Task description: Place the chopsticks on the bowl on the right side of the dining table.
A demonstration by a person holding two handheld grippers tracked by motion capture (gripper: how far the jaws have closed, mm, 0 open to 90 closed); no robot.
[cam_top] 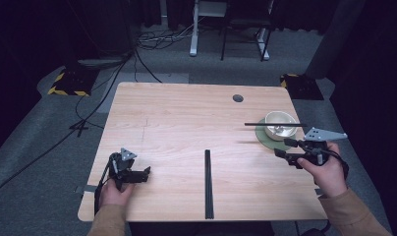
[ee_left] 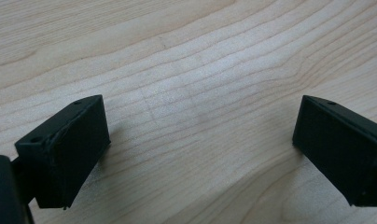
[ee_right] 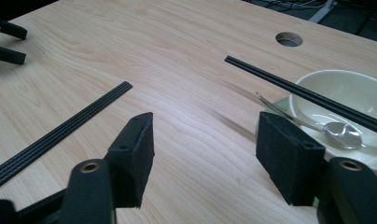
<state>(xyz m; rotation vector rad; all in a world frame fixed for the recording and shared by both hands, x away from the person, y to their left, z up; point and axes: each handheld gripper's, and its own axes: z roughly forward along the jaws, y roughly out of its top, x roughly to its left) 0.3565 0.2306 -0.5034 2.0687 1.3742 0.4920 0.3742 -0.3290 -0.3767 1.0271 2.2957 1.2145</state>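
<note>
Right gripper beside the bowl, chopsticks laid across its rim

High view: the right gripper (cam_top: pixel 291 148) sits just this side of the bowl (cam_top: pixel 279 123), where chopsticks (cam_top: pixel 275 125) lie crosswise on the rim, long axis left-right; the left gripper (cam_top: pixel 137 174) rests well apart. Left gripper view: jaws spread over bare table (ee_left: pixel 186 60). Right gripper view: jaws spread, empty; chopsticks (ee_right: pixel 298 91) ahead and right, a spoon (ee_right: pixel 338 129) in the bowl (ee_right: pixel 336 88), a second black strip (ee_right: pixel 60 130) to the left.

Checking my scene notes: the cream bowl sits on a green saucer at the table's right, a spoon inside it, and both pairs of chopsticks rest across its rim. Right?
Not quite. One pair of chopsticks rests across the bowl; the other pair lies flat on the table near its front edge, as the high view shows. Saucer and spoon are as stated.
</note>
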